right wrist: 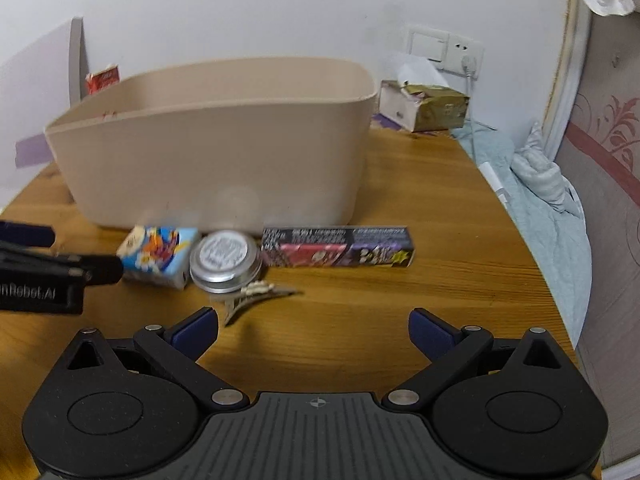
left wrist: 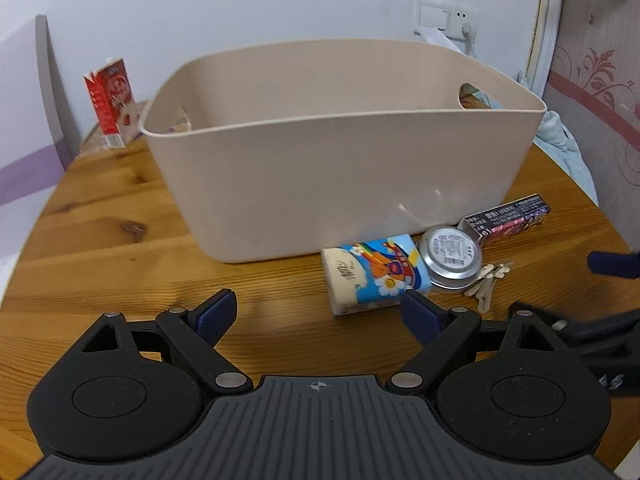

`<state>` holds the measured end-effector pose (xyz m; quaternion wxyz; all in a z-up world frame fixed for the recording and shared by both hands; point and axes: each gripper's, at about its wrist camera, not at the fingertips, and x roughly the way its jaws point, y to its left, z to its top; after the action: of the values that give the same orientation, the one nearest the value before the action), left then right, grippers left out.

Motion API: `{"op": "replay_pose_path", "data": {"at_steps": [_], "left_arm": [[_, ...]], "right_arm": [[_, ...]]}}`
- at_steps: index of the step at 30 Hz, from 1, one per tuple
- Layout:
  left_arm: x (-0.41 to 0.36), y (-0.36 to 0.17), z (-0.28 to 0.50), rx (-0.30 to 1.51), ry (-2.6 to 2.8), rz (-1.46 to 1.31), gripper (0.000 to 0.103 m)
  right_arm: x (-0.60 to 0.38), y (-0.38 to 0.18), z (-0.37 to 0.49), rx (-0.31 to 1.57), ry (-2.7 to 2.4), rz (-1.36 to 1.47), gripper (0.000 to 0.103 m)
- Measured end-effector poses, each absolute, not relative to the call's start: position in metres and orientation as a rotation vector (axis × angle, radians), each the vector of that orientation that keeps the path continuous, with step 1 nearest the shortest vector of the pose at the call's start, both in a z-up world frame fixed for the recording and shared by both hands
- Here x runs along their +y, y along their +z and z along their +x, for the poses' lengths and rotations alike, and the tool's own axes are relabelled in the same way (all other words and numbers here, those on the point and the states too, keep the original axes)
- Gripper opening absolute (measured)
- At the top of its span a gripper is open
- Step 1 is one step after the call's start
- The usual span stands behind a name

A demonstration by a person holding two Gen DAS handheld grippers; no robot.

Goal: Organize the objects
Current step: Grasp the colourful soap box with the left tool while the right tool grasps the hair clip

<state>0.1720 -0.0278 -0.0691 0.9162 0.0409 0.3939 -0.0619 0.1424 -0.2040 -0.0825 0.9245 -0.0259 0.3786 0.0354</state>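
A: How far along? The bin [left wrist: 340,168] sits mid-tabletop; soap [left wrist: 374,276], tin [left wrist: 452,258], box [left wrist: 506,218] and clip [left wrist: 488,278] lie against its near side, so basically nothing's in yet.

B: Yep. Left gripper [left wrist: 318,314] and right gripper [right wrist: 314,330] have jaws wide open, holding nothing. Wooden tabletop [left wrist: 120,240], white wall, carton [left wrist: 110,102] at the far left edge.

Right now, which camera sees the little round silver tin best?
The left wrist view: the round tin is sharp there and its label and barcode show. In the right wrist view the tin is in plain sight too, but blurry, so its label can't be read.
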Motion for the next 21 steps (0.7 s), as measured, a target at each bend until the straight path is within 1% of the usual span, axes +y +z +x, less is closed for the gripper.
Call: {"op": "replay_pose_path", "data": {"at_steps": [8,12,18,21], "left_arm": [[-0.039,-0.076,0.185,0.824,-0.168,0.048,0.091],[-0.044,-0.081,0.190,0.853,-0.198,0.031,0.091],[-0.051,-0.092,0.198,0.884,-0.180,0.052,0.091],[-0.046,-0.096,0.202,0.894,-0.174,0.029,0.092]], "right_arm": [[-0.195,-0.099,0.155,0.822,0.086,-0.049,0.103],[-0.188,-0.102,0.158,0.819,0.106,-0.083,0.103],[-0.187,-0.103,0.166,0.813,0.115,-0.058,0.103],[-0.188,-0.104,0.165,0.798,0.118,-0.061,0.099]]}}
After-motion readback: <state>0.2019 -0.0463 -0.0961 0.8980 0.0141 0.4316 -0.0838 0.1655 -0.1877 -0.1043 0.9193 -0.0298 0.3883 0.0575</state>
